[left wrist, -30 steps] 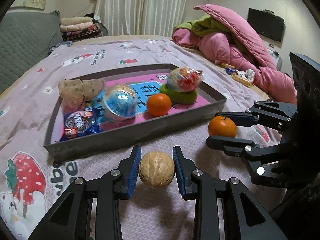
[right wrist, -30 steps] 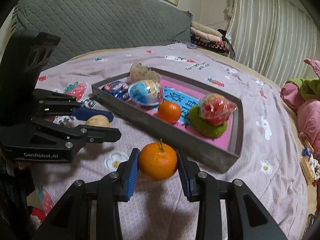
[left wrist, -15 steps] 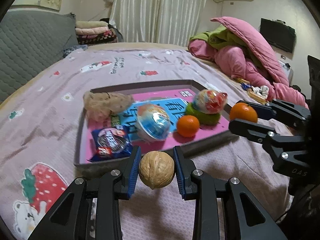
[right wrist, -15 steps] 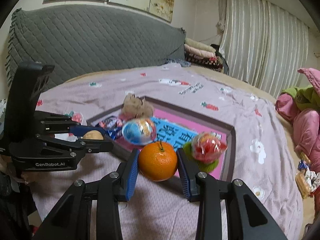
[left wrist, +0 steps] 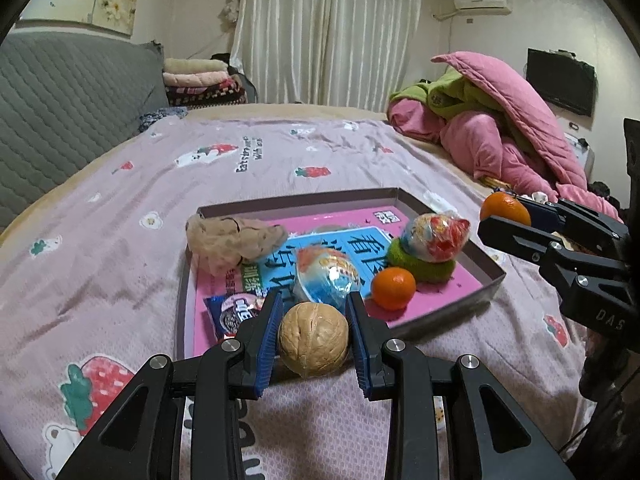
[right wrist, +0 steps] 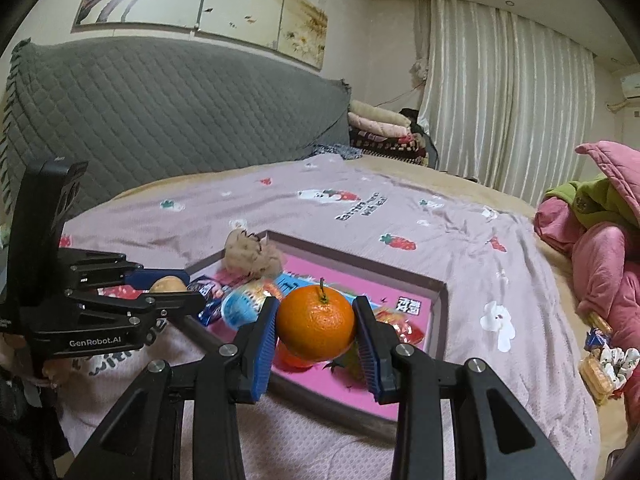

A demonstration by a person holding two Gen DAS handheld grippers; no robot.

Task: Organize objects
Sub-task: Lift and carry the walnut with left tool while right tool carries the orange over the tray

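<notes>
Soft, rumpled bedding [left wrist: 132, 216] everywhere underfoot, printed with strawberries, giving no firm landing for anything round.

Nearest in the left wrist view: left gripper [left wrist: 314, 338] clamped on a walnut [left wrist: 313, 339], blue pads [left wrist: 267, 336] pressing its flanks, held clear of the sheet just short of the tray's near wall. Hard, ridged, rounded shell; likely to squirt out if the squeeze eases or the wrist tips too soon.

Nearest in the right wrist view: right gripper [right wrist: 316, 330] clamped on a mandarin [right wrist: 315, 328], stem up, hanging over the tray [right wrist: 436, 292]. Soft skin, so bruising possible under a harder squeeze.

Just beyond: tray floor already crowded, with a snack packet [left wrist: 234, 312], a wrapped blue ball [left wrist: 328, 276], a second mandarin [left wrist: 393, 288], a wrapped sweet [left wrist: 434, 234] perched on a green ring [left wrist: 424, 266], and a beige scrunchie [left wrist: 234, 240] at the far corner. Released from height, either round piece could bounce off these, roll over the low wall, or knock the perched sweet down.

Both grippers converging on one tray; a collision of fingers plausible if both go in together.

Farther back: pink quilt [left wrist: 520, 136], curtains [left wrist: 328, 32].
</notes>
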